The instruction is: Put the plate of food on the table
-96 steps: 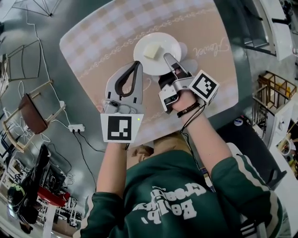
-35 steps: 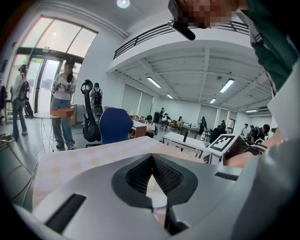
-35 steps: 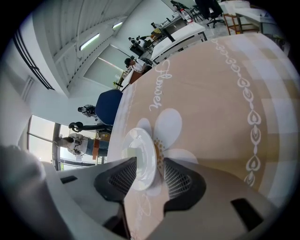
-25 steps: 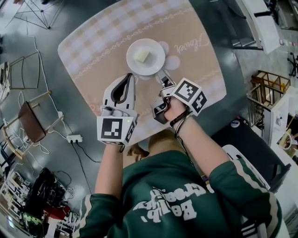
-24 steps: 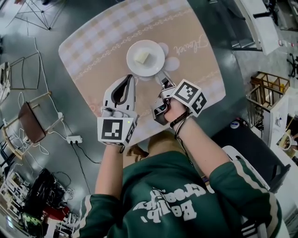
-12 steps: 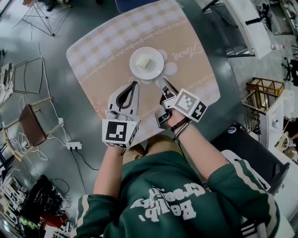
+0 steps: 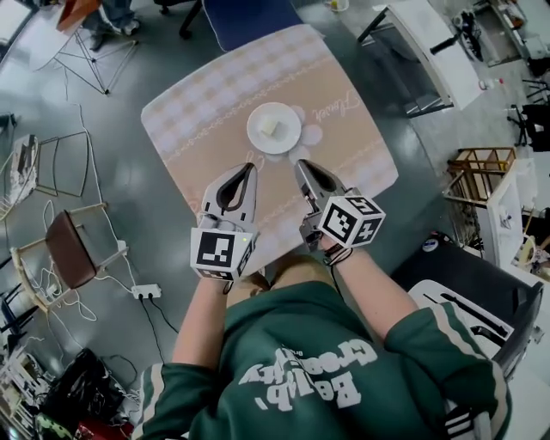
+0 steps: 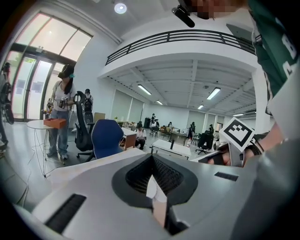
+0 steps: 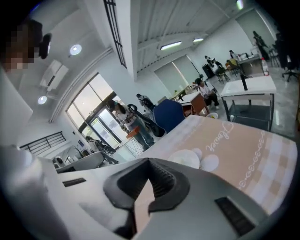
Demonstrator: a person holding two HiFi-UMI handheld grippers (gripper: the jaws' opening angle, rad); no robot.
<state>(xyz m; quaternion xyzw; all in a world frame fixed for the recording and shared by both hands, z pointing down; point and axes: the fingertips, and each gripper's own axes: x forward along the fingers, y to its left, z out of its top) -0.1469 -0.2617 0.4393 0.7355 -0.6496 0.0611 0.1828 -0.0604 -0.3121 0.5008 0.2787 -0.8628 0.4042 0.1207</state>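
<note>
A white plate (image 7: pixel 273 129) with a pale yellow piece of food (image 7: pixel 271 127) rests on the beige checked tablecloth (image 7: pixel 206 112). Both grippers hang side by side on the near side of the plate, apart from it. My left gripper (image 7: pixel 251 167) is shut with nothing in it, and so is my right gripper (image 7: pixel 300 163). In the right gripper view the shut jaws (image 9: pixel 149 162) point toward the plate (image 9: pixel 185 158) on the cloth (image 9: pixel 243 145). The left gripper view shows shut jaws (image 8: pixel 151 158) and the right gripper's marker cube (image 8: pixel 237 133).
A blue chair (image 7: pixel 245 17) stands at the table's far side. A wooden chair (image 7: pixel 73 249) and a power strip with cables (image 7: pixel 144 290) are on the floor at left. A white table (image 7: pixel 430 51) stands at upper right, a dark seat (image 7: pixel 468 288) at right. People stand in the hall (image 8: pixel 60 108).
The right gripper has left the plate's rim, shut its jaws and drawn back. Both grippers are now farther from the plate, which stays on the table. The view has risen.
</note>
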